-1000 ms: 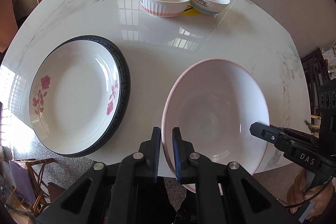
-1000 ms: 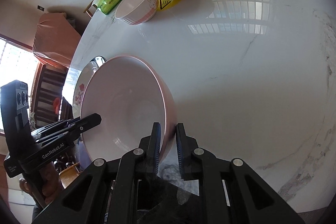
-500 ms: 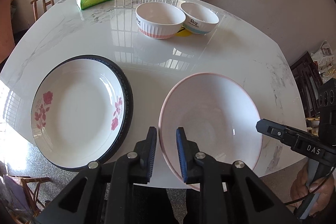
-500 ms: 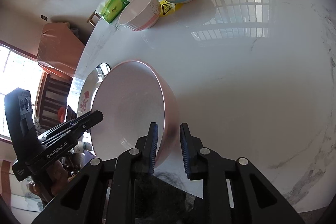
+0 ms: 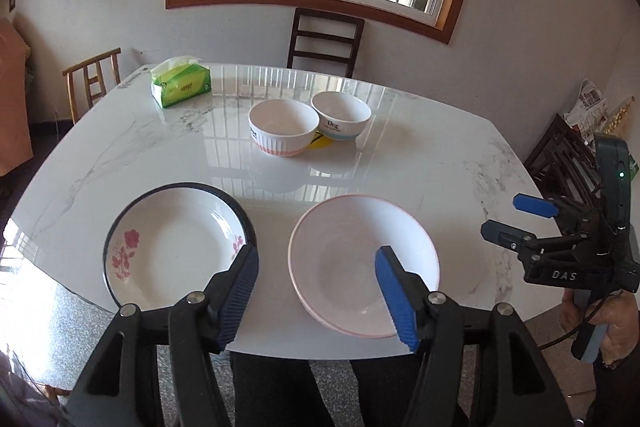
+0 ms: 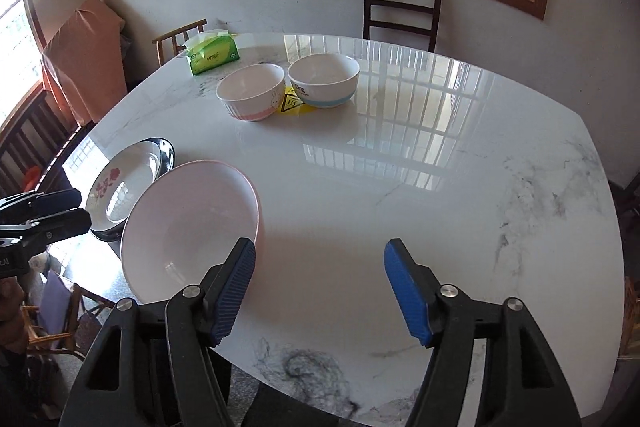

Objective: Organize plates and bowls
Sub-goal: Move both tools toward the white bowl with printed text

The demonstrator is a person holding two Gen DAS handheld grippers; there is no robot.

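The pink-rimmed white plate lies flat on the marble table, near its front edge. Left of it a rose-patterned plate rests in a black-rimmed plate. My left gripper hangs above and before the pink plate, its jaws opening with nothing pressed between them. My right gripper hovers to the plate's right, jaws opening over bare table. A pink-striped bowl and a blue-banded bowl stand side by side farther back.
A green tissue pack sits at the table's far left. A dark chair stands behind the table and a light wooden chair at its left. A yellow sticker shows between the bowls.
Both grippers let go of the pink plate's rim, spread wide and rose back from the table. The plate, held tilted before, now lies flat.
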